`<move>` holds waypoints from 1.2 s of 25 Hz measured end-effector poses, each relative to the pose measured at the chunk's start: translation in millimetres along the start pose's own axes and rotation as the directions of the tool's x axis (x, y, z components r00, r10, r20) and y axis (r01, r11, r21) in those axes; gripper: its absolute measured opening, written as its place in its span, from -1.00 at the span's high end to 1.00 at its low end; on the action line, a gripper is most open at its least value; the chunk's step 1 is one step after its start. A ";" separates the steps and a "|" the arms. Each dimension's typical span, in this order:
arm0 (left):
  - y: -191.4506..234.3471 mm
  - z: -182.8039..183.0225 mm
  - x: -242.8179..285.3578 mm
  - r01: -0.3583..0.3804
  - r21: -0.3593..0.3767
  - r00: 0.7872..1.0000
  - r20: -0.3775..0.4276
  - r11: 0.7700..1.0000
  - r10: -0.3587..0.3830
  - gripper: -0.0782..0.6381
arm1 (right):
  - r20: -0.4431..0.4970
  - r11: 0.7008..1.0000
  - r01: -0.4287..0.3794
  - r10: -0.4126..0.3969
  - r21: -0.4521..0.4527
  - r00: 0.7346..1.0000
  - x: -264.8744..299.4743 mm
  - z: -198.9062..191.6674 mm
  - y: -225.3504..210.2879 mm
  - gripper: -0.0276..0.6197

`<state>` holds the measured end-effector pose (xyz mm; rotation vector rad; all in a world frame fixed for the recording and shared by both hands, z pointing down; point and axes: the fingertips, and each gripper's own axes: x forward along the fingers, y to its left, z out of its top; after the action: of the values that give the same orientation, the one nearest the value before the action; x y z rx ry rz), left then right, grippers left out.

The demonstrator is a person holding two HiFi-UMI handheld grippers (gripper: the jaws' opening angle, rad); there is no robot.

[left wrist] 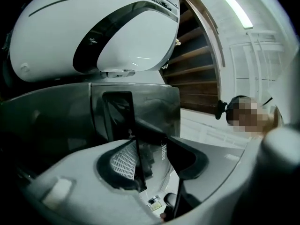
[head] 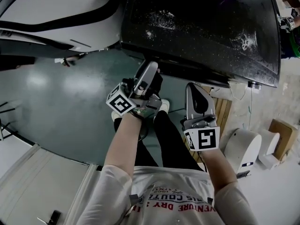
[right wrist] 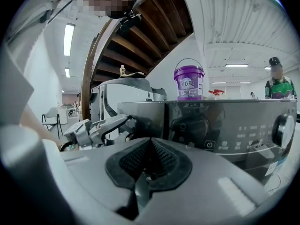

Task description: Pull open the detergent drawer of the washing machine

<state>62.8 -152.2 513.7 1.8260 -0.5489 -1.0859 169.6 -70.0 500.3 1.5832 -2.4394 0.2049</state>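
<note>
The left hand-held gripper (left wrist: 152, 146), jaws spread and empty, is nearer: the detergent drawer (left wrist: 117, 112) lies at its 11 o'clock. The right hand-held gripper (right wrist: 150, 148) is pressed together.

Looks like an open test hall or lab, not a home: the washing machine (head: 201, 32) stands free on a green coated floor (head: 61, 107), with ceiling strip lights (right wrist: 69, 39) and a big curved wooden staircase (right wrist: 140, 36) seen from below. A white rounded pod-like unit (left wrist: 93, 36) sits next to it, a cardboard box (head: 282, 132) is on the floor, and a person in a green top (right wrist: 277, 88) stands further back.
</note>
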 end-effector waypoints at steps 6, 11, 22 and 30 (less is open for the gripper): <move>-9.2 -7.6 -16.4 -0.012 0.010 0.999 -0.036 1.000 0.013 0.22 | 0.001 0.999 0.034 -0.034 0.020 0.999 -2.3 0.5 -5.3 0.91; -15.4 -8.7 -25.4 -0.004 0.017 0.998 -0.062 1.000 0.005 0.22 | 0.008 0.999 0.040 -0.040 0.013 0.999 -4.3 3.8 4.0 0.91; -22.2 -17.7 -44.0 -0.019 0.014 0.990 -0.137 1.000 0.021 0.21 | 0.004 0.989 0.127 -0.128 0.075 0.992 -24.4 -1.4 11.2 0.91; -29.5 -23.6 -56.9 -0.031 0.011 0.982 -0.186 0.999 0.033 0.22 | 0.001 0.980 0.176 -0.177 0.092 0.984 -36.7 -2.2 16.2 0.91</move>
<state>51.7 -84.9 518.2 1.8953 -0.4698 -0.8809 169.4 -30.5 492.9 1.8318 -2.3097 0.2828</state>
